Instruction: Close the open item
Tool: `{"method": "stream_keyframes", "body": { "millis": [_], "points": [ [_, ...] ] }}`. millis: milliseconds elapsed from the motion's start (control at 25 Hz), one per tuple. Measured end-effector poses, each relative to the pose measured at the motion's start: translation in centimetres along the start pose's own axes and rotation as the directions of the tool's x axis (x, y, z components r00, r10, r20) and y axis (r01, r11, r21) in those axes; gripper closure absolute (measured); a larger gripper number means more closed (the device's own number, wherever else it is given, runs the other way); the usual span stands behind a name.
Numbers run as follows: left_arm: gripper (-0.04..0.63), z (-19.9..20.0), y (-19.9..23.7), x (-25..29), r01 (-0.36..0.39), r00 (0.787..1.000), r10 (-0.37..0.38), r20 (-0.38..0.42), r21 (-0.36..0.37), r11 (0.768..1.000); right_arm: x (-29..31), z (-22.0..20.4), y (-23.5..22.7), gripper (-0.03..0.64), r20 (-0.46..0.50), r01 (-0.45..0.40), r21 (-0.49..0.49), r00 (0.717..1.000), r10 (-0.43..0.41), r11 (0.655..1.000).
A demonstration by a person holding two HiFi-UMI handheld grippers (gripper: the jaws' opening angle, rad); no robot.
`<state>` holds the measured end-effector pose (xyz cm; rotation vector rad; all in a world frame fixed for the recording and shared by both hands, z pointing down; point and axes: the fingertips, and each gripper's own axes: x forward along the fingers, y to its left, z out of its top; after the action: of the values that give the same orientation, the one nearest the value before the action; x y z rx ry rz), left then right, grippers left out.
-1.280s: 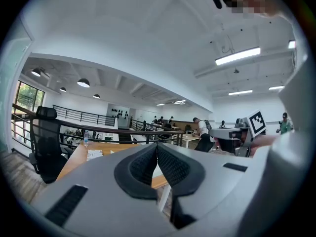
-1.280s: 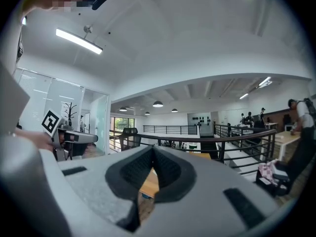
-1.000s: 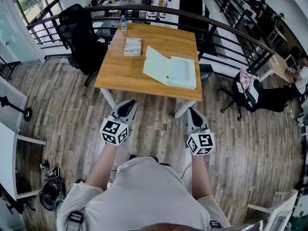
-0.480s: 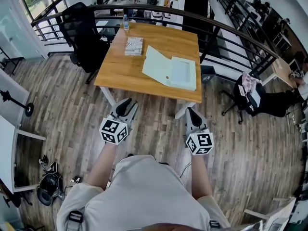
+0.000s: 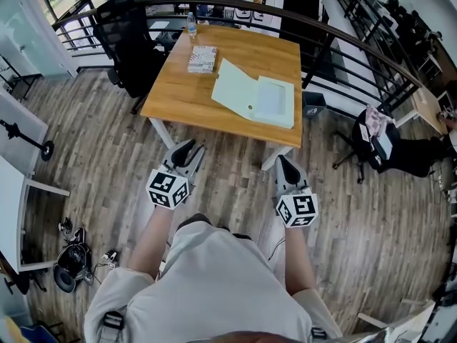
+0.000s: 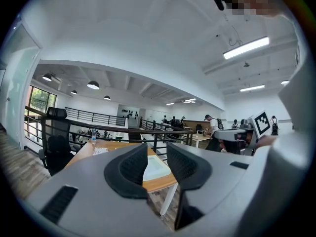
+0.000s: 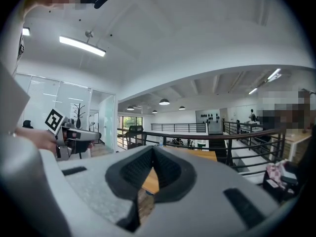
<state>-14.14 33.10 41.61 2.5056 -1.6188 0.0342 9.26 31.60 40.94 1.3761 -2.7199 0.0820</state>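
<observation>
An open pale green folder (image 5: 255,100) is seen lying flat on the wooden desk (image 5: 178,95), towards its near right corner, with the flap spread towards the desk's middle. Its place and its open state are unchanged from a second ago. A booklet (image 5: 202,58) and a bottle (image 5: 191,23) are found by the far edge. The left claw (image 5: 184,148) (image 6: 157,157) is held over the floor, short of the near edge; its jaws have just been opening and stand apart, with nothing between them. The right claw (image 5: 285,164) (image 7: 153,154) is held alongside, its jaws together and empty.
</observation>
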Motion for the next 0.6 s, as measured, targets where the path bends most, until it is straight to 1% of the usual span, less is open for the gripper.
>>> {"method": "stream_keyframes", "body": {
  "millis": [280, 480, 600],
  "points": [
    [0.486, -0.7, 0.8, 0.1, -0.033, 0.999, 0.033, -0.006, -0.023, 0.999, 0.8, -1.2, -0.7, 0.614, -0.037, 0.001, 0.007, 0.999, 0.0, 1.0],
    [0.488, -0.6, 3.3, 1.6, -0.036, 0.999, 0.036, -0.015, -0.028, 0.999, 3.0, -1.7, -1.3, 0.614, -0.063, 0.012, 0.015, 0.998, -0.011, 1.0],
    [0.486, -0.2, 5.2, 3.3, -0.023, 1.0, 0.022, -0.018, -0.034, 0.999, 4.7, -1.5, -1.6, 0.614, -0.074, 0.029, 0.02, 0.997, -0.027, 0.999]
  ]
}}
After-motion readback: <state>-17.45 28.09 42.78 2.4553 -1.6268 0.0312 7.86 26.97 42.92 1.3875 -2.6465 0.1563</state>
